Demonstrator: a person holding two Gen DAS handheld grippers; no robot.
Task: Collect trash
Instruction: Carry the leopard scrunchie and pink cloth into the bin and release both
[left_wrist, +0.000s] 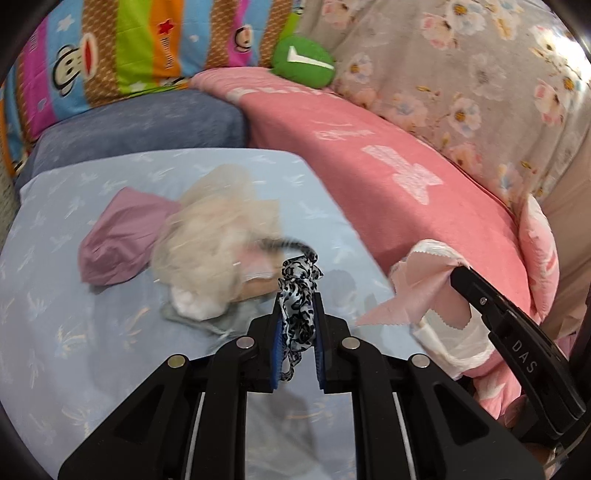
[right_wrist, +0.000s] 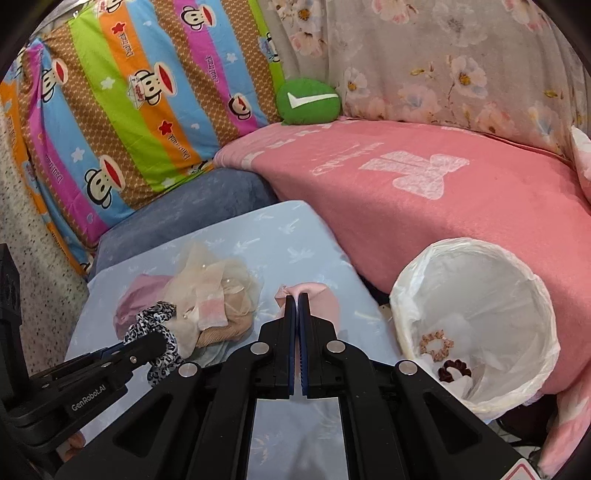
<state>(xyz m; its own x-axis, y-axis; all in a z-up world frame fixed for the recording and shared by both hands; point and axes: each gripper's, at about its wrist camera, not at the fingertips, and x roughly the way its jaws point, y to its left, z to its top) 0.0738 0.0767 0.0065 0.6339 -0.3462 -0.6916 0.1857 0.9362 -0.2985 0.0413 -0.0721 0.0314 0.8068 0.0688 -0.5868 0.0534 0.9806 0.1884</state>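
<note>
My left gripper (left_wrist: 298, 306) is shut on a black-and-white leopard-print scrunchie (left_wrist: 299, 295), held above the light blue sheet (left_wrist: 92, 369); the scrunchie also shows in the right wrist view (right_wrist: 155, 325). My right gripper (right_wrist: 298, 299) is shut on a pink cloth (right_wrist: 317, 299), which shows in the left wrist view (left_wrist: 421, 291) at the right. A pile of cream tulle and fabric scraps (left_wrist: 214, 236) lies on the sheet, also seen in the right wrist view (right_wrist: 210, 295). A bin lined with a white bag (right_wrist: 476, 314) stands at the right, holding scrunchies (right_wrist: 437, 345).
A mauve pouch (left_wrist: 118, 236) lies left of the pile. A pink blanket (right_wrist: 443, 206) covers the bed behind. A green cushion (right_wrist: 308, 101), a striped monkey-print pillow (right_wrist: 129, 110) and a floral cloth (right_wrist: 443, 55) are at the back. A blue-grey cushion (left_wrist: 147, 125) borders the sheet.
</note>
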